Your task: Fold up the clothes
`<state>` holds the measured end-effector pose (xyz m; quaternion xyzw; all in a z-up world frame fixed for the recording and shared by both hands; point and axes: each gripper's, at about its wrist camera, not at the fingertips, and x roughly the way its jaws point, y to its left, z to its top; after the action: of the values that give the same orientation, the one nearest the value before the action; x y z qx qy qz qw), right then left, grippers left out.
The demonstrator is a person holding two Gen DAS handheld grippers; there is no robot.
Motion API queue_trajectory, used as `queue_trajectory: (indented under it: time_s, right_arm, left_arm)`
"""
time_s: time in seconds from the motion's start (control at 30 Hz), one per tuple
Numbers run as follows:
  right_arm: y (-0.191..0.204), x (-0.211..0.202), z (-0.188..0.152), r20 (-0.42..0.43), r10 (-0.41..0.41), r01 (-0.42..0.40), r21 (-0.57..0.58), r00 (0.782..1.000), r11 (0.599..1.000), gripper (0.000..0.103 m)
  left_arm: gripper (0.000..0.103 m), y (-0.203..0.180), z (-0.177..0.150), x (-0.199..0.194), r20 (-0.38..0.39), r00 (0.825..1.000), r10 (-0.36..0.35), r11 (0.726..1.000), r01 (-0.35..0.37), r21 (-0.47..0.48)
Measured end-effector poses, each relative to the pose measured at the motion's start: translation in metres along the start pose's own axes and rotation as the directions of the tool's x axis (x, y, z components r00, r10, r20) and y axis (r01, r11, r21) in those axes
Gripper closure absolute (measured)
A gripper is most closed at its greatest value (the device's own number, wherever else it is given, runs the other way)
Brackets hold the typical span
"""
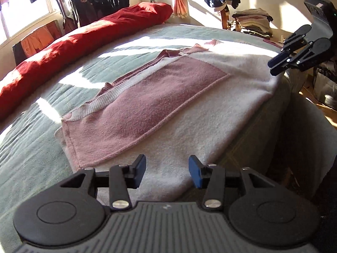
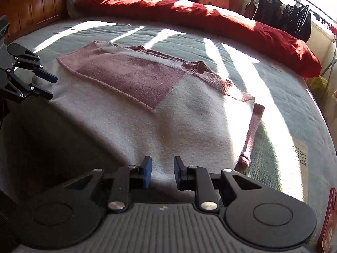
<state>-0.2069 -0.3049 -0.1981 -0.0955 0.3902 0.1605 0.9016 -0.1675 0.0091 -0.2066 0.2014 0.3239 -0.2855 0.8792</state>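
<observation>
A: Where does the garment lie?

B: A pink and white sweater [image 1: 168,105] lies flat on the grey-green bedspread [image 1: 31,147], at the near edge of the bed. Its sleeves seem folded in across the body. One dusty-pink sleeve runs as a long band from near left to far right in the left wrist view.

A: And the grippers?

B: The left gripper [image 1: 167,174] hovers low at the near hem, fingers spread wide, nothing between them. The right gripper [image 2: 162,174] sits at the same near edge, further right, with a narrower gap, also empty. Each shows in the other's view.

A: Which way does the cloth lie from the fingers?

B: Straight ahead and below both. The near white hem [image 2: 147,143] is just beyond the blue pads [image 2: 147,171]. The long axis of the body runs left to right across both grippers, so they flank the hem about evenly. Neither is clearly nearer.

A: Texture?

B: Fuzzy knit, thick and soft. Ribbed cuff [image 2: 223,84] and ribbed band at the far edge. It will likely drape heavily and cling to itself.

A: Stage?

B: Part folded, by the look. Whether a further fold away from the near hem is due, I cannot settle.

A: Surroundings?

B: A red duvet [image 2: 210,16] is bunched along the far side.
</observation>
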Motion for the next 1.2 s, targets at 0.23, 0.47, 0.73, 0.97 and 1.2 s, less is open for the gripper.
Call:
queue_trajectory:
  time_s: [0.23, 0.47, 0.73, 0.97, 1.2]
  right_arm:
    - [-0.036, 0.009, -0.036, 0.006, -0.005, 0.003, 0.241, 1.0, 0.971, 0.074]
    - [-0.05, -0.014, -0.002, 0.117, -0.07, 0.039, 0.246, 0.991, 0.969, 0.073]
    - [-0.099, 0.024, 0.025, 0.132, -0.122, 0.072, 0.336, 0.984, 0.939, 0.073]
    - [-0.123, 0.05, 0.031, 0.145, -0.119, 0.051, 0.404, 0.982, 0.913, 0.073]
    - [-0.129, 0.072, 0.031, 0.126, -0.116, 0.052, 0.428, 0.985, 0.902, 0.072]
  left_arm:
    - [0.037, 0.027, -0.022, 0.014, -0.068, 0.997, 0.034, 0.986, -0.045, -0.162]
    - [0.029, 0.036, 0.016, 0.0, 0.03, 0.997, 0.065, 0.988, -0.06, -0.145]
    - [0.028, 0.068, 0.036, 0.021, 0.031, 0.996, 0.089, 0.95, -0.075, -0.303]
    - [0.027, 0.106, 0.04, 0.053, 0.051, 0.996, 0.073, 0.89, -0.042, -0.454]
    - [0.021, 0.116, 0.036, 0.1, -0.015, 0.999, 0.039, 0.864, -0.041, -0.501]
